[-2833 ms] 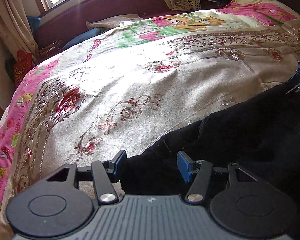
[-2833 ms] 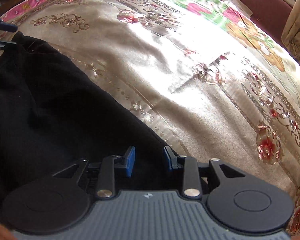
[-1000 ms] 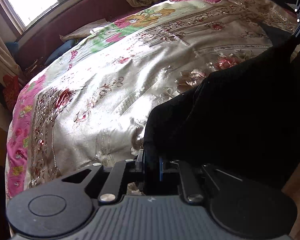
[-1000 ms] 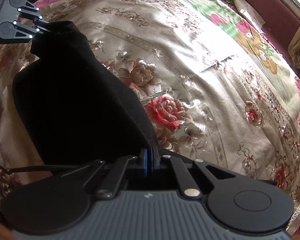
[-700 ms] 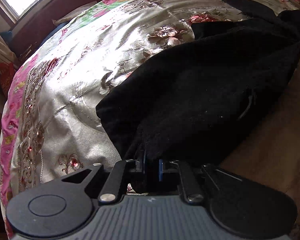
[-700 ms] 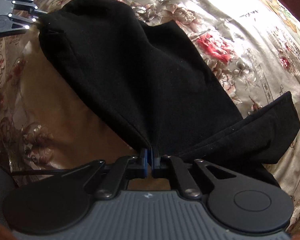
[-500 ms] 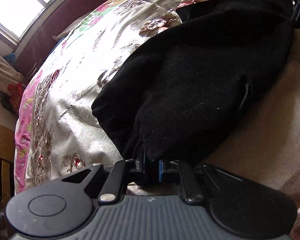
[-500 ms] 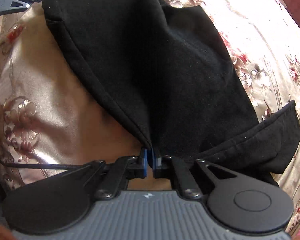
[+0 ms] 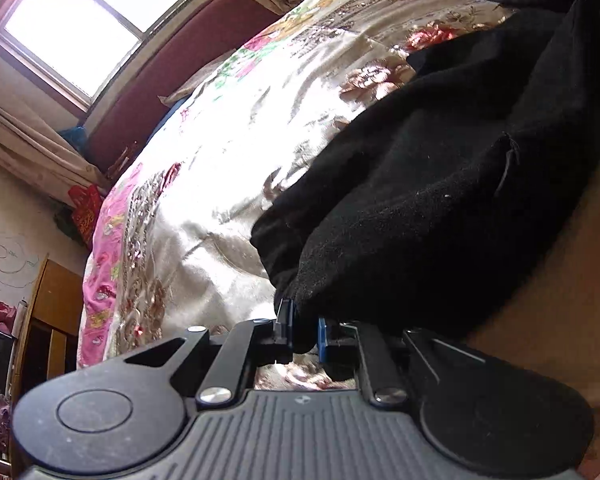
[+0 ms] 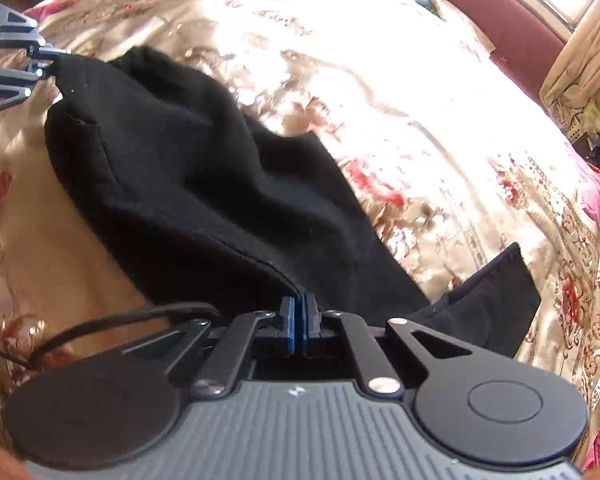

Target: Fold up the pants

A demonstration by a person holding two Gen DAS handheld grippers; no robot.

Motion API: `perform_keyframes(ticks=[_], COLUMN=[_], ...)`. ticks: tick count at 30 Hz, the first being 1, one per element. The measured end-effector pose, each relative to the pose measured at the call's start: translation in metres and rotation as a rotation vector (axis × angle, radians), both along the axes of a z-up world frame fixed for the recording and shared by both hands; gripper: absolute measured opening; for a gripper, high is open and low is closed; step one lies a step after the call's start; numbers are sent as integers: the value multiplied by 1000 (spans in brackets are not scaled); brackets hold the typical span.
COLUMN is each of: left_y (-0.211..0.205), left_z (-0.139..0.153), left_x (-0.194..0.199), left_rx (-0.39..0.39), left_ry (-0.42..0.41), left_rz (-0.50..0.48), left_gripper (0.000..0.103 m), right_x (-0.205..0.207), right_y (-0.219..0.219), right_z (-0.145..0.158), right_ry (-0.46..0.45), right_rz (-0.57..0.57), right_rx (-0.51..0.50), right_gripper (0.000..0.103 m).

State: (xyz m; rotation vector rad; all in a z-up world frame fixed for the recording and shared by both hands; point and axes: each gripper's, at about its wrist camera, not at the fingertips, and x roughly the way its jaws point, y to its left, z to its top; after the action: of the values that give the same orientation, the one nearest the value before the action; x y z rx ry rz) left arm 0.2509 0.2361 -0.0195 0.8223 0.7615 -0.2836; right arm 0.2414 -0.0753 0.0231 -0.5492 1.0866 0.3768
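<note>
Pants [image 9: 440, 168], one black pair, over bedspread [image 9: 228, 152]; left fingers [image 9: 304, 326], right fingers [image 10: 299, 320] each clamped on fabric.

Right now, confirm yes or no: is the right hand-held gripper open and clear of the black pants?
No: the right hand-held gripper is shut, its blue pads pinching an edge of the black pants.
</note>
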Motion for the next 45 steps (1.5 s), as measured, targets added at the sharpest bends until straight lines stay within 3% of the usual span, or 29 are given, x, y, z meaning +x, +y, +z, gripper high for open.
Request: perform_keyframes(ticks=[3,5,8,12,17,25,30,33,37,40,45], left_y=[-4,-5,4,9,-22,-174,-269,-308,-334,-347,-356], left_z=[-34,-32,-22,-6,28,45,31,21,10,-3,-13], left_x=[-17,-25,-33,-49,-64,-53,-35,-15,1,13,23], left_rx=[87,108,88,71,-87,-346,-397,-417,-450,-432,-419], left_ry=[-3,-18,31,44,73,120,130,140,173,185,230], left_rz=[-2,1,34,106,181,45,20,43,73,73,62], left_gripper=[27,27,45,46,46,46,46,46,47,48,48], right_x=[-5,-12,-18,-24,-21,74,148,184,226,246,270], right_y=[9,14,9,-9,-41,-126,-188,-213,-230,-237,-248], right_z=[-49,-58,-44,-19,7,16,19,10,-14,-31,-57], right_ry=[104,79,66,72,35,-18,-8,21,43,44,120], right_rz=[-27,-11,-7,-48,-98,-292,-460,-546,-643,-710,-811], right_rx=[-44,-65,-47,-12,3,36,146,200,228,221,238], right_gripper=[6,8,11,11,11,17,18,27,28,29,29])
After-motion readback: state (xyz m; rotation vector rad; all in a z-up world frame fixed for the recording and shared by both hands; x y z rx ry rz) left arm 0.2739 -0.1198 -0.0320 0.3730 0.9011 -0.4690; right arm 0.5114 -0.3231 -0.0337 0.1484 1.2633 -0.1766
